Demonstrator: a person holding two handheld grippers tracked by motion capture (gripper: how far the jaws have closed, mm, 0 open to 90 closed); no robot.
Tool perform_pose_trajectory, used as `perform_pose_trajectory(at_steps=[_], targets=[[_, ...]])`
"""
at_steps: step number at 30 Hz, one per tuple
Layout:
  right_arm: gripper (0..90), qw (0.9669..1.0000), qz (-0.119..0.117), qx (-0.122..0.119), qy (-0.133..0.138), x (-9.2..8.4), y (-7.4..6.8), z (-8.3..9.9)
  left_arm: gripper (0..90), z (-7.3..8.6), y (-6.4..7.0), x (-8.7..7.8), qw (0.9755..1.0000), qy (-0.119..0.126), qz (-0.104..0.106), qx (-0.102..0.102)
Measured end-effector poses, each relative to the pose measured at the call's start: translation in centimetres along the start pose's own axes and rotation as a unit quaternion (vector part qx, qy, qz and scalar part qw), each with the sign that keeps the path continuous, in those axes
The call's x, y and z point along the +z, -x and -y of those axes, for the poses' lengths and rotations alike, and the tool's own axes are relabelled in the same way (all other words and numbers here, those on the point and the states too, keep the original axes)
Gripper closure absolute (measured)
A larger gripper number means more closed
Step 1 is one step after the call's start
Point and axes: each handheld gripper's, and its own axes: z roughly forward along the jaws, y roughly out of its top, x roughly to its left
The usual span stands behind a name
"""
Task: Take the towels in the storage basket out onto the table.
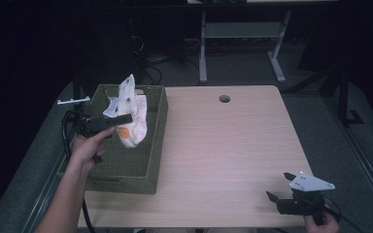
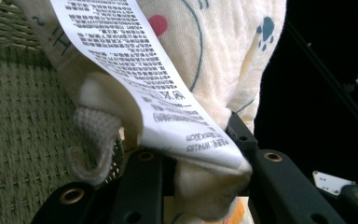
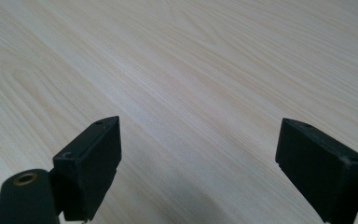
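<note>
The left gripper [image 1: 121,119] was clamped on a cream printed cloth [image 1: 132,114], holding it up above the green basket [image 1: 158,141] at the table's [image 1: 223,145] left side. Its care label [image 2: 140,74] hung across the jaws. The right gripper [image 1: 284,187] rested spread apart and empty near the table's front right corner. The cloth appeared light, soft and limp; a grip on a bunched fold or hem should hold better than one on the label.

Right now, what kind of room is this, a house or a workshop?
Probably a lab or workshop, not a house. A plain wooden table has a cable hole, bundles of cables lie on the floor behind it, and another metal-legged workbench stands farther back.
</note>
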Motion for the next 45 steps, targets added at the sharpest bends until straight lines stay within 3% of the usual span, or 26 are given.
perform_pose_trajectory(at_steps=[23,45], targets=[[13.9,1.0,0.002,0.002,0.002,0.1,0.0,-0.1,72.5,-0.9,3.2,3.2,0.999,-0.016,0.029,0.031],[13.9,1.0,0.003,0.005,0.004,-0.1,0.1,-0.1,72.4,-0.3,6.2,8.7,0.9953,-0.062,0.04,0.063]])
